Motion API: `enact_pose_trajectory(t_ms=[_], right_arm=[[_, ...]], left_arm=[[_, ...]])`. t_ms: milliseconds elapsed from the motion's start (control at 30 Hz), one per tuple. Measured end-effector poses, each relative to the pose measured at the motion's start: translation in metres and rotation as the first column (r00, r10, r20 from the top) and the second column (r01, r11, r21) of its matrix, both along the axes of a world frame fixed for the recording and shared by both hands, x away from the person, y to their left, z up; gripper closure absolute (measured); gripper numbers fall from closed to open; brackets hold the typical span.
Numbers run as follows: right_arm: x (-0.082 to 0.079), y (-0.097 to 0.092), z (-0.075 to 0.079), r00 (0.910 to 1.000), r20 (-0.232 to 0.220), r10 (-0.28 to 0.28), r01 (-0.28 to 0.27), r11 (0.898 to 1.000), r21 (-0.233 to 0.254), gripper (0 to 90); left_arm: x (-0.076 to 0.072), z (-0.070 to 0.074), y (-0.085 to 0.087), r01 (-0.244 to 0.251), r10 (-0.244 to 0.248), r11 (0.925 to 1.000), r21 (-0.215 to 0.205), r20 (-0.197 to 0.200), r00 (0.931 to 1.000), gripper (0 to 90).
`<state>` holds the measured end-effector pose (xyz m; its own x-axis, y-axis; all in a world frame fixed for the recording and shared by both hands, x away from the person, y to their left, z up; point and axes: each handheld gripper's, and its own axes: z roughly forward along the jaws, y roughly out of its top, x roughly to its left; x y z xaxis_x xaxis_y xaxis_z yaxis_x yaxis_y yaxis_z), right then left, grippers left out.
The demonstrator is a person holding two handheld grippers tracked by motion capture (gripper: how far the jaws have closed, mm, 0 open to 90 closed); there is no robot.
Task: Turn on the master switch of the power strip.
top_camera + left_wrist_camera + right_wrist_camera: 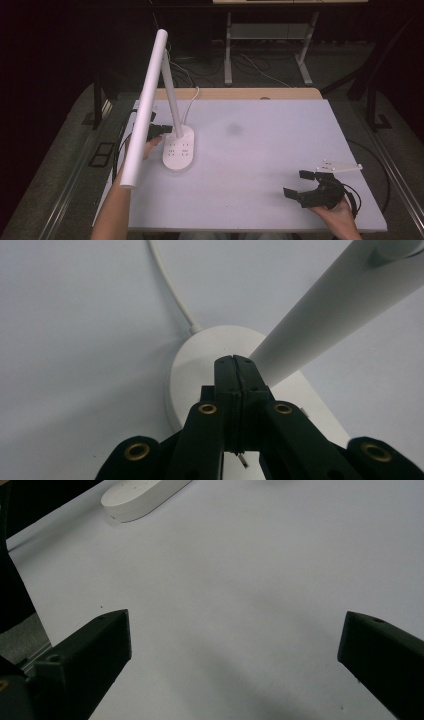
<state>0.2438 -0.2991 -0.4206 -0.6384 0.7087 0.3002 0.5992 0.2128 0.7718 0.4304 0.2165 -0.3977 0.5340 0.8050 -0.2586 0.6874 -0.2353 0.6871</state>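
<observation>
In the high view, a pale grey surface (pixel 280 150) is lying on a wooden top whose far edge is showing beyond it; past it, the dark room is showing a carpeted floor, metal table legs (pixel 228 50) and loose cables; a white desk lamp (pixel 172 100) is standing at the left of the surface, its oval base (pixel 180 150) resting flat and its long head (pixel 146 107) reaching toward the camera; the head is hiding much of the left claw (pixel 161 131), which is sitting just beside the lamp's stem; the right claw (pixel 297 184) is resting near the right front corner, well apart from the lamp, jaws spread with nothing between them.

In the left gripper view, the left claw (pixel 234 362) is pressing its jaws together, tips over the base (pixel 200 355) at the foot of the stem (pixel 320 320); whether they are touching it is hard to tell; a white cord (pixel 170 285) is running away from the base.

In the right gripper view, the right claw (pixel 235 630) is standing wide open over bare surface (pixel 240 565); the base (pixel 140 497) is being cut off at the top edge.
</observation>
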Motion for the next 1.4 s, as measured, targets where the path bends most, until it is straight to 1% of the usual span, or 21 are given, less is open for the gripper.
enact_pose_trajectory(t_ms=[200,400,467,567,600,700,767,833,967,1000,1033,1133,1167,1200,1233,1300,1333,1367,1400], right_arm=[[0.001,0.0,-0.001,1.0,0.0,0.005,-0.005,1.0,-0.005,0.2],[0.001,0.0,-0.001,1.0,-0.002,0.005,-0.005,1.0,-0.005,0.2],[0.001,0.0,-0.001,1.0,-0.002,0.005,-0.005,1.0,-0.005,0.1],[0.001,0.0,-0.001,1.0,-0.003,0.004,-0.004,1.0,-0.005,0.1],[0.001,0.0,-0.001,1.0,-0.003,0.004,-0.004,1.0,-0.005,0.1],[0.001,0.0,-0.001,1.0,-0.003,0.003,-0.003,1.0,-0.006,0.1],[0.001,0.0,-0.001,1.0,-0.005,-0.001,0.001,1.0,0.0,0.1],[0.001,-0.001,-0.001,1.0,-0.006,-0.005,0.005,1.0,0.004,0.1],[0.0,-0.001,-0.001,1.0,-0.002,-0.003,0.003,1.0,0.002,0.1],[0.0,-0.001,0.0,1.0,-0.002,-0.002,0.002,1.0,0.003,0.1],[0.0,-0.001,0.0,1.0,-0.002,-0.001,0.001,1.0,0.003,0.2],[0.0,-0.001,0.0,1.0,-0.002,0.002,-0.002,1.0,0.002,0.1],[0.0,-0.001,0.0,1.0,-0.001,0.002,-0.002,1.0,0.004,0.2],[0.0,-0.001,0.0,1.0,-0.001,0.002,-0.002,1.0,0.005,0.1],[0.0,-0.001,0.0,1.0,-0.002,0.002,-0.002,1.0,0.005,0.1],[0.0,0.0,0.0,1.0,-0.003,0.001,-0.001,1.0,0.006,0.2],[0.0,0.0,0.0,1.0,-0.003,0.002,-0.002,1.0,0.005,0.1],[-0.001,0.0,0.0,1.0,-0.001,0.003,-0.003,1.0,0.005,0.2],[-0.001,0.0,0.001,1.0,0.0,0.005,-0.005,1.0,0.004,0.1]], left_arm=[[0.0,-0.007,0.001,-0.008,0.008,1.0,0.004,-0.018,0.9998,89.9],[0.001,-0.013,0.002,-0.013,0.014,0.9999,0.005,-0.027,0.9996,89.9],[0.001,-0.015,0.002,-0.018,0.018,0.9998,0.0,-0.025,0.9995,89.9],[0.001,-0.018,0.002,-0.019,0.019,0.9998,0.004,-0.03,0.9994,89.9],[0.001,-0.019,0.002,-0.017,0.017,0.9999,0.003,-0.033,0.9993,89.9],[0.001,-0.02,0.0,-0.016,0.015,0.9997,-0.019,-0.037,0.9992,89.8],[0.001,-0.021,-0.002,-0.024,0.023,0.9992,-0.033,-0.036,0.9991,89.8],[0.001,-0.021,-0.002,-0.013,0.012,0.9997,-0.022,-0.03,0.9995,89.8],[0.001,-0.022,-0.001,-0.014,0.014,0.9995,-0.027,-0.028,0.9995,90.0],[0.001,-0.022,-0.001,-0.013,0.012,0.9997,-0.022,-0.023,0.9997,90.0],[0.0,-0.023,-0.001,-0.017,0.016,0.9996,-0.021,-0.008,0.9998,90.0],[-0.001,-0.025,0.001,-0.014,0.014,0.9992,-0.038,0.001,0.9999,90.0],[-0.001,-0.026,0.0,-0.018,0.018,0.9985,-0.051,-0.005,0.9998,90.0],[-0.001,-0.026,0.001,-0.01,0.009,0.9982,-0.059,-0.013,0.9999,90.0],[-0.001,-0.026,0.001,-0.002,0.002,0.9984,-0.056,-0.014,0.9999,90.0],[-0.001,-0.027,0.0,-0.002,0.001,0.9984,-0.057,-0.005,1.0,90.0],[-0.001,-0.028,0.001,-0.002,0.001,0.9978,-0.067,-0.013,0.9999,90.0],[0.0,-0.029,0.002,-0.006,0.005,0.9969,-0.078,-0.014,0.9999,90.0],[0.0,-0.03,0.002,-0.007,0.006,0.9969,-0.078,-0.014,0.9999,90.0]])
